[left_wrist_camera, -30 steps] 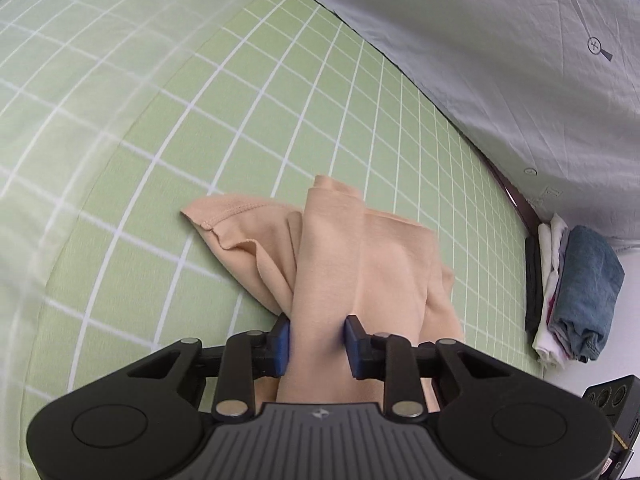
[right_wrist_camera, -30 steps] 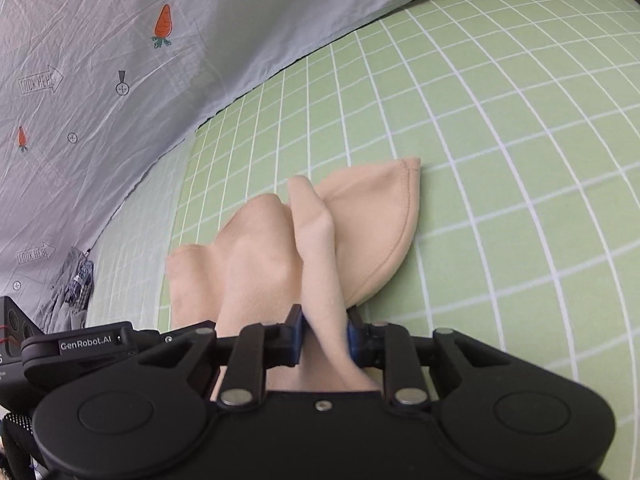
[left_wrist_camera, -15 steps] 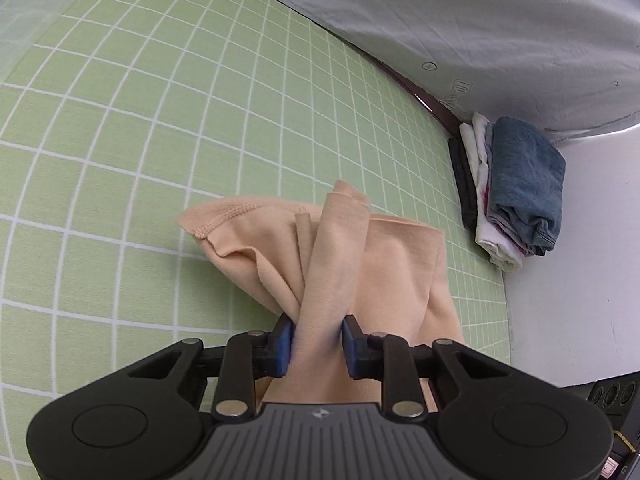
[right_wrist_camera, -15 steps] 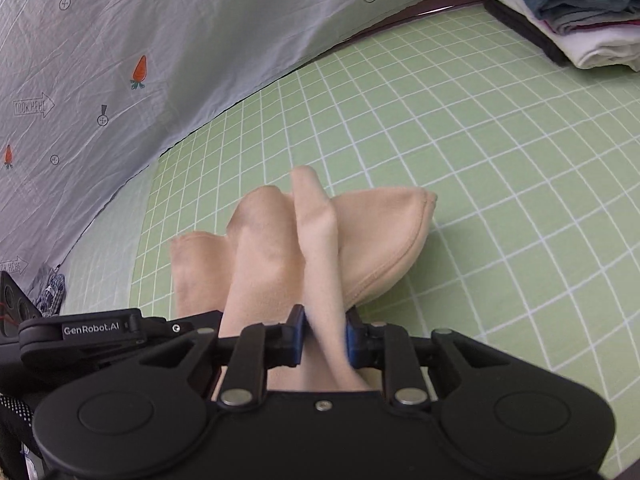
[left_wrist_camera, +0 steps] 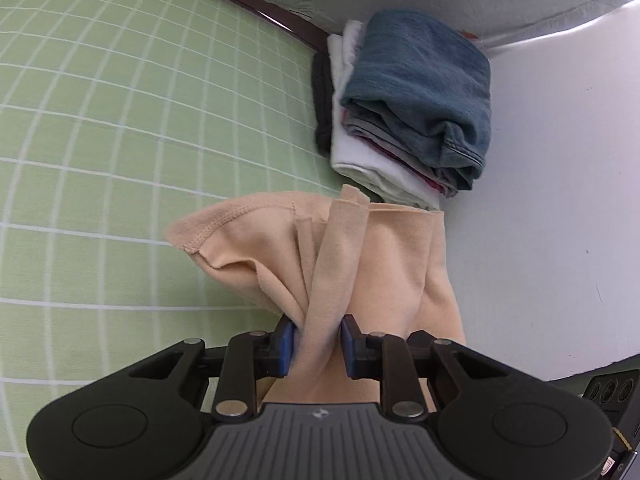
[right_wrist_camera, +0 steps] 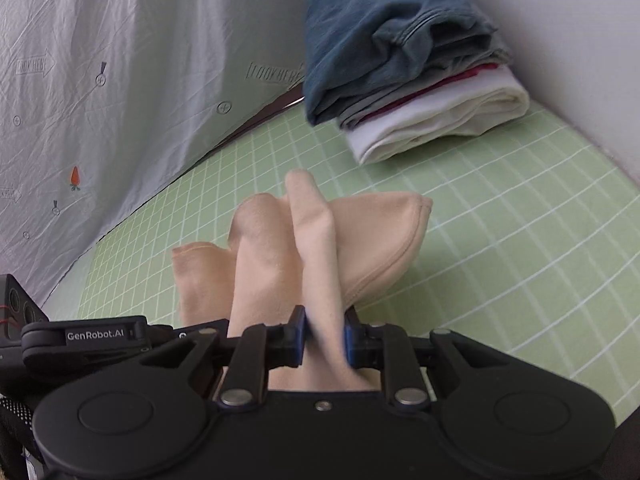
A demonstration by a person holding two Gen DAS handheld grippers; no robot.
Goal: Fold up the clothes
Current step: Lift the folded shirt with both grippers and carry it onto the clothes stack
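Ahead of the left hand-held gripper [left_wrist_camera: 316,344], clamped on peach cloth [left_wrist_camera: 376,264], white wall [left_wrist_camera: 560,200] is seen; a carrot-print sheet [right_wrist_camera: 120,100] is shown only beyond the right hand-held gripper [right_wrist_camera: 324,334], likewise clamped on cloth.

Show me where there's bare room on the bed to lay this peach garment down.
Bare green sheet between the peach garment and the wall, and left of it towards the grey cloth. Crowded at the folded stack in the corner.

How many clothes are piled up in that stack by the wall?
5, maybe more hidden: blue jeans on top, a grey piece under them, a thin red one, a white one, and a black one at the bottom.
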